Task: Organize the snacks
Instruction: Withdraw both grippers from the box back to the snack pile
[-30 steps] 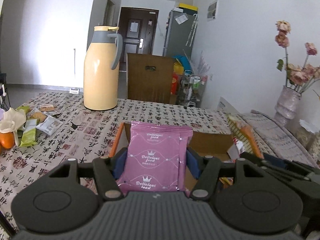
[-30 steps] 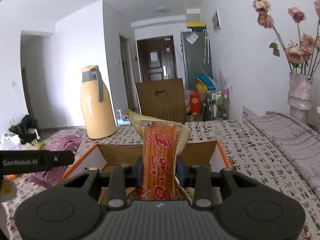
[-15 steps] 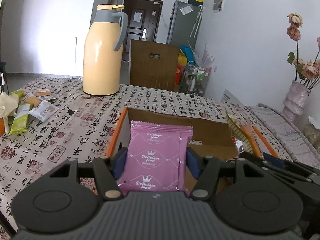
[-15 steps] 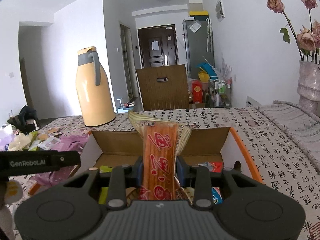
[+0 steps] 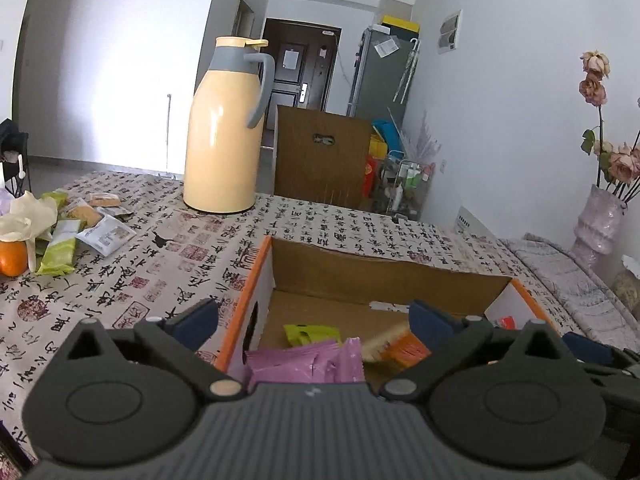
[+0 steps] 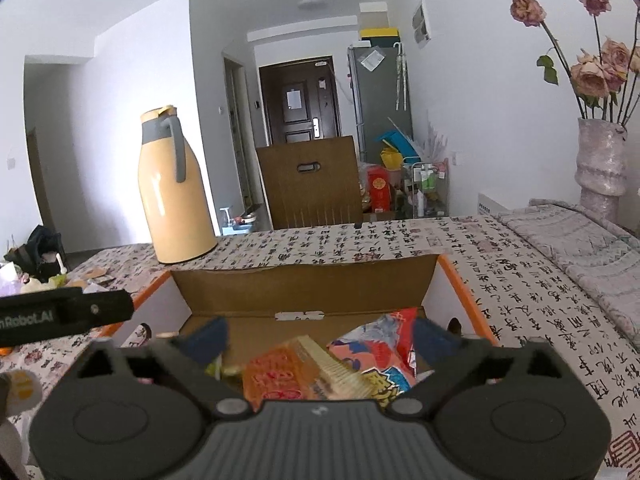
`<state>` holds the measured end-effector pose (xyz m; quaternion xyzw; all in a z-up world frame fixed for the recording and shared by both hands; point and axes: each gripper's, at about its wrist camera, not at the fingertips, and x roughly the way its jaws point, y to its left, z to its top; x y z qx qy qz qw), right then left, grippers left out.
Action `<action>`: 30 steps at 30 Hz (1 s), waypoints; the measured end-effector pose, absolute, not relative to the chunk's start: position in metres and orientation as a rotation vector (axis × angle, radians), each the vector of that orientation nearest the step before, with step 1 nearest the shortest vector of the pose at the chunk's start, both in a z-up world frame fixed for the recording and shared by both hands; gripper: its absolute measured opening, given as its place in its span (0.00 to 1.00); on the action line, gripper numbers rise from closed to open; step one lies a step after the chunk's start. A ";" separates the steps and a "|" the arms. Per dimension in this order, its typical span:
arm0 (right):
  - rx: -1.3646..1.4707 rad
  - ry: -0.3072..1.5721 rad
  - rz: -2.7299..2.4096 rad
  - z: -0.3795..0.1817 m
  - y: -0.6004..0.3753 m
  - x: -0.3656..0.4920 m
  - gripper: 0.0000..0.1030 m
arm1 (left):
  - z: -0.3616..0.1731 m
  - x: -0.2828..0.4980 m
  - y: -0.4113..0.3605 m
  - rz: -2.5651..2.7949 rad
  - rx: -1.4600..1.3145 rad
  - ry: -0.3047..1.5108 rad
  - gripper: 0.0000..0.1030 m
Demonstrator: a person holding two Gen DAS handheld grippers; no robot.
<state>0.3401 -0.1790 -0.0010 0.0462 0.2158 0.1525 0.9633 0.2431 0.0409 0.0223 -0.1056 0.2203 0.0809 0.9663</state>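
An open cardboard box with orange edges [image 5: 392,276] [image 6: 304,284] sits on the patterned tablecloth right in front of both grippers. My left gripper [image 5: 316,318] hangs over the box's near left end, its jaws opening wide and nothing pressed between them; the pink snack packets [image 5: 296,364] lie in the box just below. My right gripper [image 6: 320,330] is over the box's near right part, jaws likewise opening; the orange snack stick [image 6: 280,376] lies loose below beside a red and blue packet [image 6: 380,344]. A green packet [image 5: 308,332] rests on the box floor.
A tall yellow thermos jug [image 5: 226,128] [image 6: 172,184] stands behind the box on the left. Several loose snack packets [image 5: 76,228] and an orange [image 5: 12,256] lie at the table's left. A wooden chair back [image 5: 324,160] is beyond the far edge; a vase of dried roses [image 6: 600,160] stands right.
Both grippers have sunk toward the box and opened. The pink packet has dropped from the left jaws and the orange stick from the right jaws into the box.
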 end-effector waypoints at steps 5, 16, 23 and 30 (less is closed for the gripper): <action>0.107 0.440 0.307 -0.002 -0.183 0.340 1.00 | 0.021 0.243 0.041 0.168 -0.217 0.449 1.00; 0.100 0.416 0.303 0.004 -0.183 0.336 1.00 | 0.028 0.236 0.038 0.174 -0.215 0.428 1.00; 0.085 0.380 0.302 0.019 -0.184 0.324 1.00 | 0.042 0.226 0.037 0.173 -0.222 0.409 1.00; 0.073 0.367 0.300 0.028 -0.188 0.305 1.00 | 0.052 0.201 0.035 0.169 -0.211 0.376 1.00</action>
